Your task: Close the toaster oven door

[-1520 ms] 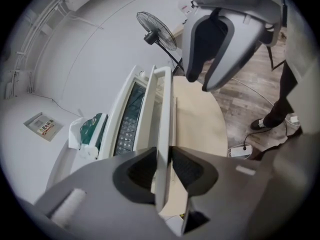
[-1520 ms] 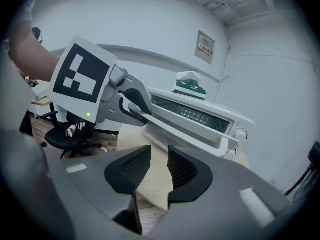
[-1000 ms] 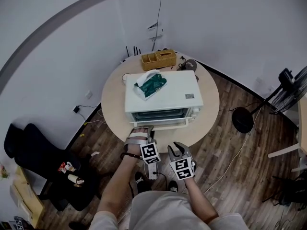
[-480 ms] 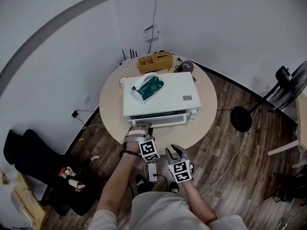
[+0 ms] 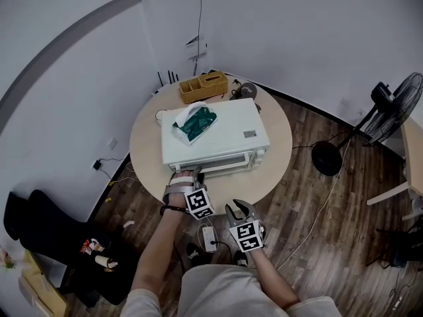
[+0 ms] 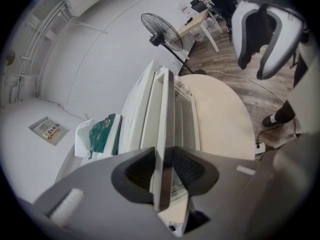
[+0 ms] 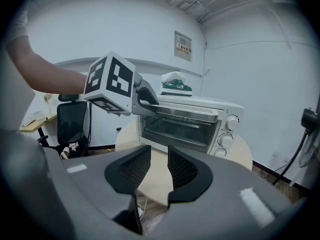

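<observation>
Jaws, left gripper point(image 6: 164, 170), clamp oven door point(image 6: 165, 104) (ajar).

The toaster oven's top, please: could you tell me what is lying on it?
A green-and-white packet lies on the toaster oven, toward its left; whatever is beneath the packet is hidden.

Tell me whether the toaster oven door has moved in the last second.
Yes. The door, held in the left tool, has swung up toward the oven body and is nearly shut.
</observation>
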Tool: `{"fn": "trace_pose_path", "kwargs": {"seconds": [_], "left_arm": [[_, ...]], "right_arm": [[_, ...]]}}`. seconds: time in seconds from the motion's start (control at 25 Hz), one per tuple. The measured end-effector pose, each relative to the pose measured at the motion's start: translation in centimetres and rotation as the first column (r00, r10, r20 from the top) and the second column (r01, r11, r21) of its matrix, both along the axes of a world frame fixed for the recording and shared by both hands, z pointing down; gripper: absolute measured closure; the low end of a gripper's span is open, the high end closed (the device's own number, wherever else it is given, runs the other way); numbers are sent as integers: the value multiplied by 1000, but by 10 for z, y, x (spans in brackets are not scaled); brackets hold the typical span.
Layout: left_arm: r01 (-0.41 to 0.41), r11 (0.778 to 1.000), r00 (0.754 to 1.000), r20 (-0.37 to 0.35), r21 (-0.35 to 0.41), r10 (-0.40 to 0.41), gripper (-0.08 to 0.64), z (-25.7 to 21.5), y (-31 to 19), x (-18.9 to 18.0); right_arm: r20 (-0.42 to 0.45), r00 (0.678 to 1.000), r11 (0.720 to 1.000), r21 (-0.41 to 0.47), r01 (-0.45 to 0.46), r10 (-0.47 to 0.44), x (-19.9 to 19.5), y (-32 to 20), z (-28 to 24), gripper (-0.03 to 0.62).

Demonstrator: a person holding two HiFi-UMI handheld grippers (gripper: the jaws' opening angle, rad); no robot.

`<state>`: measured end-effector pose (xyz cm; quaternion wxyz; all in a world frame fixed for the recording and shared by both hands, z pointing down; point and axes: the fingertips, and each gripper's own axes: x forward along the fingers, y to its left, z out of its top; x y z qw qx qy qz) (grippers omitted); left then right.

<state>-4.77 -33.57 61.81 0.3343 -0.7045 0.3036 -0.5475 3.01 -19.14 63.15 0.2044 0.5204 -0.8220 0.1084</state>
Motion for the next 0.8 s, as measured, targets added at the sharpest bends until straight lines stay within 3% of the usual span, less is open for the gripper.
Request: {"fn": "trace_pose_path", "kwargs": {"seconds": [0.52, 0.72, 0.8], "left_arm": [[-4, 1000, 998, -56, -15, 3, 382, 3, -3, 3], [48, 999, 993, -105, -21, -50, 365, -14, 9, -3], [84, 996, 984, -157, -29, -87, 365, -19, 15, -9]], "right_arm": [[17, 999, 999, -7, -45, 45, 7, 5, -7, 489], [29, 999, 999, 1, -42, 42, 12, 2, -13, 489], [38, 999, 999, 1, -36, 36, 15, -1, -13, 489]]}}
